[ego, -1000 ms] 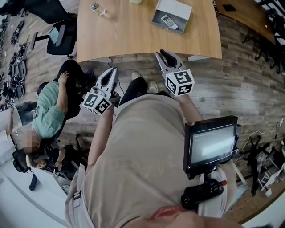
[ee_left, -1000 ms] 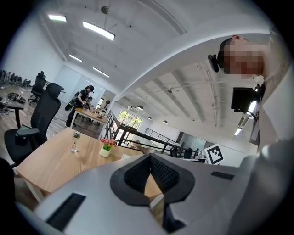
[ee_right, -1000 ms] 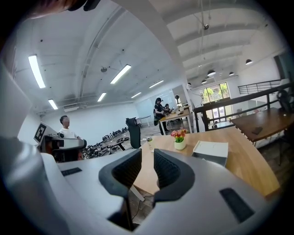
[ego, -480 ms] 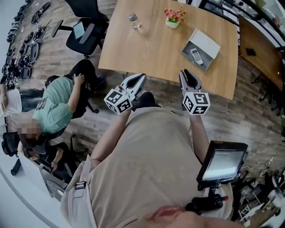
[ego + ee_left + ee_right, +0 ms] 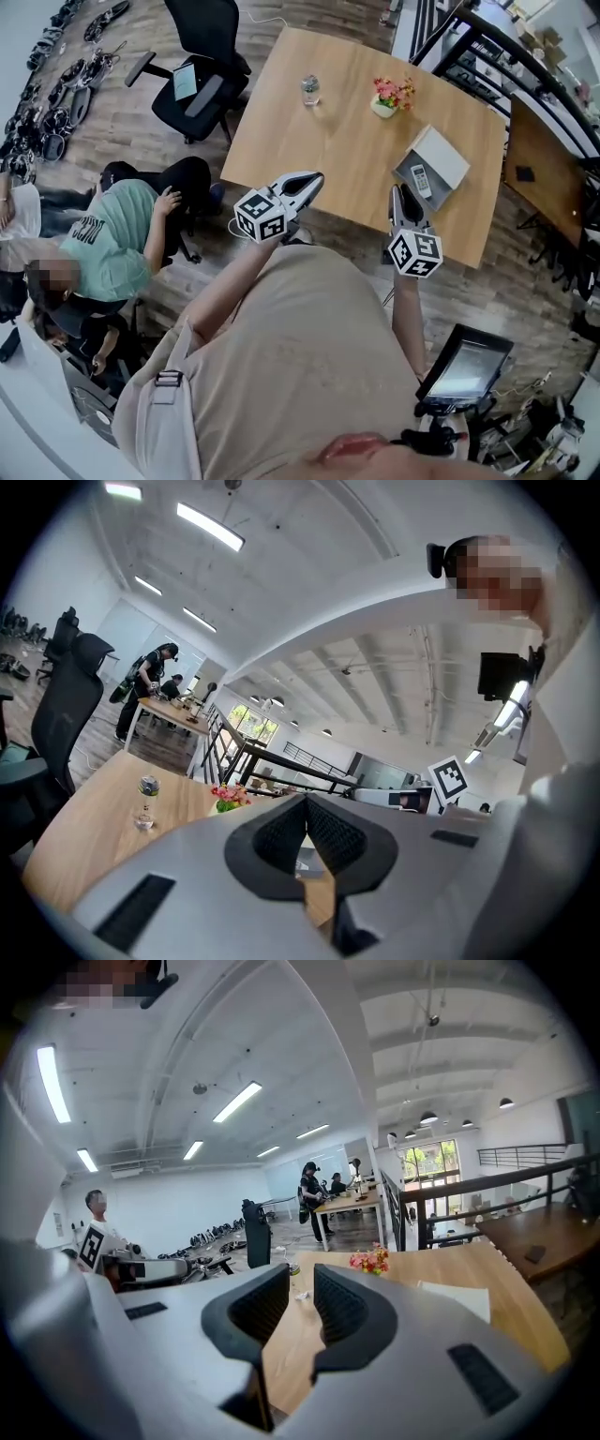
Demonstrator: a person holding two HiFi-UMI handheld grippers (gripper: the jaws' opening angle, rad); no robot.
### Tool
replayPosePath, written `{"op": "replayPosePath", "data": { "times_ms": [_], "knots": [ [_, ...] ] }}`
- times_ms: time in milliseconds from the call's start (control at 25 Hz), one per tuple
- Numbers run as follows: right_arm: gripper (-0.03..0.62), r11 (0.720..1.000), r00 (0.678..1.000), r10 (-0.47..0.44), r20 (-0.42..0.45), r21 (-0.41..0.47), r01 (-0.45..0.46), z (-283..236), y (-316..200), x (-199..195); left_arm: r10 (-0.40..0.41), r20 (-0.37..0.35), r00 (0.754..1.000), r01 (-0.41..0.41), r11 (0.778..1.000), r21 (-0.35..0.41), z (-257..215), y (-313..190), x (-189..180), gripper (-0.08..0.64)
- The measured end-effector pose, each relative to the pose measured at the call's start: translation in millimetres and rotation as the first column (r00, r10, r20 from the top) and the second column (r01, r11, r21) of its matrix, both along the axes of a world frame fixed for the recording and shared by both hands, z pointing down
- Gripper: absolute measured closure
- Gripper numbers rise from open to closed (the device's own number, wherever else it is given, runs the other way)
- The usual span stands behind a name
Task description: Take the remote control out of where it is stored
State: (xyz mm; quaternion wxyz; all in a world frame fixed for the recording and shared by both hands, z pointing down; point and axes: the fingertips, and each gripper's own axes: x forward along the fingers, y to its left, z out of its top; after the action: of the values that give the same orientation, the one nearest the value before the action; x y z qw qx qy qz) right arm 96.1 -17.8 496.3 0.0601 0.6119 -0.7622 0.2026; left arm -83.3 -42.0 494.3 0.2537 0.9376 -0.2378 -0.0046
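Observation:
The white remote control point(image 5: 421, 180) lies in a shallow grey open box point(image 5: 437, 157) on the right part of the wooden table point(image 5: 347, 141). My right gripper point(image 5: 399, 193) is raised over the table's near edge, just short of the box, its jaws shut with nothing between them. My left gripper point(image 5: 313, 177) is also at the near edge, further left, shut and empty. In the right gripper view the gripper point(image 5: 302, 1284) points across the tabletop and the box point(image 5: 457, 1299) shows as a pale slab at right. The left gripper view shows its pads point(image 5: 281, 829) meeting at the tip.
A small flower pot point(image 5: 388, 96) and a glass bottle point(image 5: 310, 89) stand at the table's far side. A black office chair point(image 5: 201, 67) is at its left. A seated person in a green shirt point(image 5: 101, 246) is at left. A dark table point(image 5: 536, 178) and railing stand at right.
The view has swung so the table sits lower and turned in the frame. Both grippers have come forward, from over the floor to the table's near edge, the right one close to the box.

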Motion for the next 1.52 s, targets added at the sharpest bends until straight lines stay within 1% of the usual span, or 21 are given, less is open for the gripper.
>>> {"op": "replayPosePath", "data": {
  "times_ms": [120, 320, 440, 600, 720, 840, 1000, 1080, 1240, 1360, 1520],
  "knots": [
    [0.523, 0.999, 1.0, 0.024, 0.015, -0.025, -0.024, 12, -5, -3, 0.028, 0.005, 1.0, -0.028, 1.0, -0.004, 5, -9, 1, 0.555],
    [0.523, 0.996, 0.998, 0.056, 0.019, -0.066, -0.055, 37, -12, -3, 0.058, 0.019, 0.998, -0.057, 0.998, -0.032, 22, -18, -1, 0.555],
    [0.523, 0.993, 0.997, 0.067, 0.036, -0.098, -0.063, 51, -17, 0, 0.06, 0.039, 0.997, -0.059, 0.998, -0.039, 25, -19, -4, 0.555],
    [0.523, 0.991, 0.998, 0.039, 0.047, -0.13, -0.033, 68, -26, 7, 0.006, 0.061, 0.998, -0.002, 0.998, -0.061, 35, -24, -10, 0.555],
    [0.523, 0.991, 0.999, 0.01, 0.036, -0.137, -0.005, 70, -43, 20, -0.04, 0.057, 0.998, 0.044, 0.996, -0.078, 36, -37, -1, 0.555],
    [0.523, 0.992, 1.0, -0.022, 0.022, -0.127, 0.025, 66, -65, 38, -0.062, 0.044, 0.997, 0.065, 0.996, -0.057, 23, -48, 21, 0.555],
    [0.523, 0.992, 0.998, -0.055, 0.017, -0.116, 0.056, 55, -83, 59, -0.092, 0.036, 0.995, 0.093, 0.994, -0.053, 10, -54, 43, 0.555],
    [0.523, 0.992, 0.998, -0.065, 0.009, -0.103, 0.066, 51, -94, 70, -0.097, 0.039, 0.994, 0.099, 0.994, -0.044, 6, -60, 54, 0.555],
    [0.524, 0.992, 0.997, -0.074, 0.014, -0.106, 0.075, 59, -108, 90, -0.105, 0.053, 0.993, 0.107, 0.994, -0.018, 1, -67, 73, 0.555],
    [0.523, 0.99, 0.996, -0.089, 0.025, -0.107, 0.091, 62, -113, 94, -0.128, 0.059, 0.99, 0.128, 0.992, -0.008, -2, -68, 79, 0.555],
    [0.523, 0.988, 0.993, -0.113, 0.031, -0.101, 0.116, 60, -118, 96, -0.161, 0.064, 0.985, 0.163, 0.986, -0.023, 1, -63, 80, 0.555]
  ]
}}
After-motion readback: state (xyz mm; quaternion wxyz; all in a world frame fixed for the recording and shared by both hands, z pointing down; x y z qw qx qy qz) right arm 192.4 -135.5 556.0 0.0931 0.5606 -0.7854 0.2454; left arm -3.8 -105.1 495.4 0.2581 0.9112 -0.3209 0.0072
